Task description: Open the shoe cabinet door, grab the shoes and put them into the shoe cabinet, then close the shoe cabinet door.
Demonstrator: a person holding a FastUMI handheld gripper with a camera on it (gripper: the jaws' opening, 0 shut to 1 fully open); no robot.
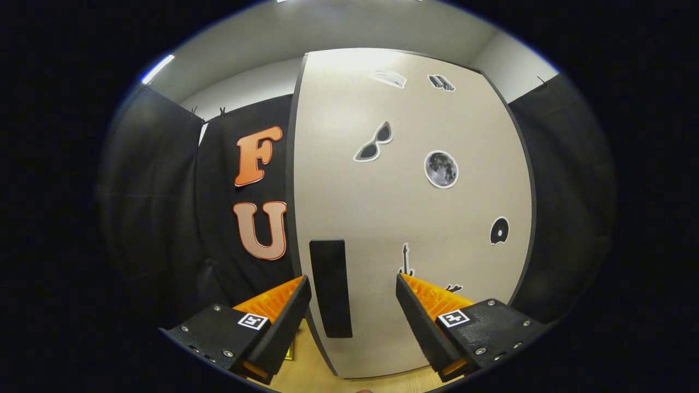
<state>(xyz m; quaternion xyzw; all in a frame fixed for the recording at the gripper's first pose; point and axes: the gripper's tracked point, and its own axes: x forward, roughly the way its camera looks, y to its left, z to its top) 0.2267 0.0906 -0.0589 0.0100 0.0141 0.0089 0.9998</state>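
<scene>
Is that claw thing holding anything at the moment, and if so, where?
Nothing is held. The gripper is open, its fingers spread to either side of the dark handle on the cabinet door, not pressing on it.

One shoe cabinet door (382, 229) is seen, with one dark handle (330, 288) at its 7 o'clock. Six stickers are counted on it: one pair of sunglasses (373, 143) at 11 o'clock, one moon (441, 169) at 1 o'clock, one disc (499, 231) at 3 o'clock, one guitar (406, 260) at 6 o'clock, and two smaller ones at 12 o'clock, too distorted to be identified. A seventh may be half hidden at 5 o'clock. One gripper (354, 289) is counted, with two fingers spread apart and nothing gripped. One ceiling light (158, 69) is seen.
</scene>
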